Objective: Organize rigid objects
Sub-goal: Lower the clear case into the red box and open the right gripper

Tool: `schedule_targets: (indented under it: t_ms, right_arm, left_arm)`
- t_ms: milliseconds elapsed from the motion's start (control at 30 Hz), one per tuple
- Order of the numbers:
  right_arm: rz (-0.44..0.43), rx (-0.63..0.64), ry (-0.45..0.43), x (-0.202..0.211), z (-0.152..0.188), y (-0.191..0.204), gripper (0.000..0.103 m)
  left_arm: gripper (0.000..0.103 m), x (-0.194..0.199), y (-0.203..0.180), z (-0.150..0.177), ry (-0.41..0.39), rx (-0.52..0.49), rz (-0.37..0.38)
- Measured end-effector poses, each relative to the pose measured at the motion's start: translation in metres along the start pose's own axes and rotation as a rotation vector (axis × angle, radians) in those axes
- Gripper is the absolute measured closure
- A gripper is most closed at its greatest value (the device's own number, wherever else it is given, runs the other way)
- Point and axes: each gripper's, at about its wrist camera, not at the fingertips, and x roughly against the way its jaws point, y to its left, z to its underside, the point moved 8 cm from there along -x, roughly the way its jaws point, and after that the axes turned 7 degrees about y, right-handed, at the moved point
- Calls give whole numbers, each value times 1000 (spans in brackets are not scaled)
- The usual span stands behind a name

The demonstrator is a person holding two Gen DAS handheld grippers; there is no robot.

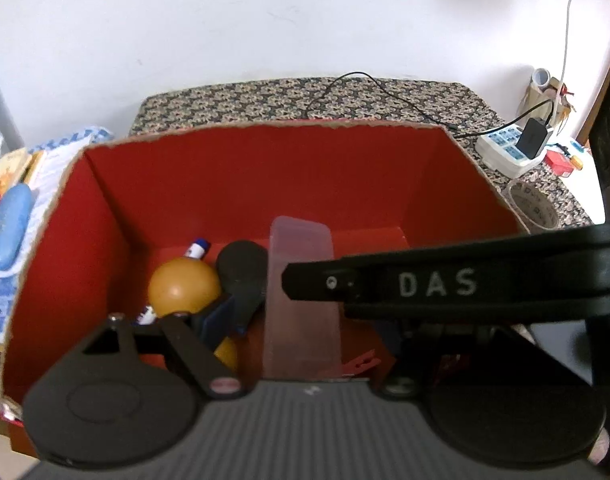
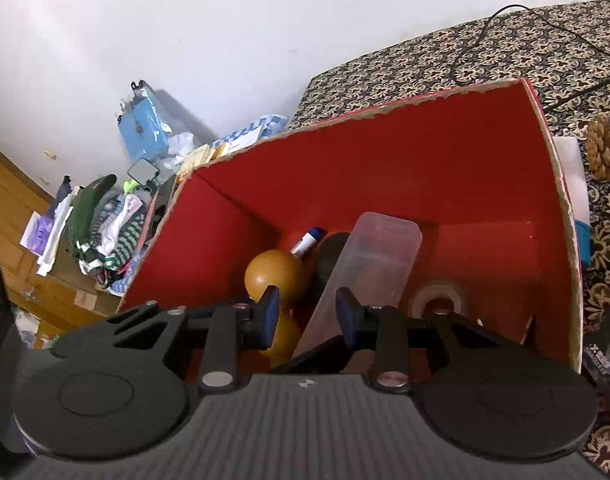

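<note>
Red box (image 2: 425,168), open-topped, stands on a patterned table (image 2: 445,52); both grippers hang over its near side. Against the left wall of the floor lie an orange gourd (image 2: 273,270), a marker (image 2: 308,240) behind it, and a dark round lid (image 2: 331,256). At mid-floor a clear container (image 2: 379,256) leans up on end. By the right wall lies a tape roll (image 2: 439,300).

The left gripper (image 1: 301,320) has one finger near the gourd; its other finger is hidden by the right gripper's arm, so its state cannot be told. The right gripper (image 2: 307,316) is spread and empty, with the container's near end just beyond the gap.

Risks, as judged: the tilted container may topple onto the gourd if nudged, and the two crossed tools may collide inside the box.
</note>
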Motion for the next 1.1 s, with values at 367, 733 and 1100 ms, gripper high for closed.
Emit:
schedule_targets:
  t_ms: [367,733,1100]
  right_arm:
    - [60,11,-22,5,2,-2,85]
    - [65,-1,-87,32,10,4,86]
    - [82,44,-156,60,19,15,86]
  left_arm:
    - [31,18,3,9,-26,-1,-57]
    - [26,35,1,13,-51,-8,-118]
    - [26,50,-8,12,-38,9,-138]
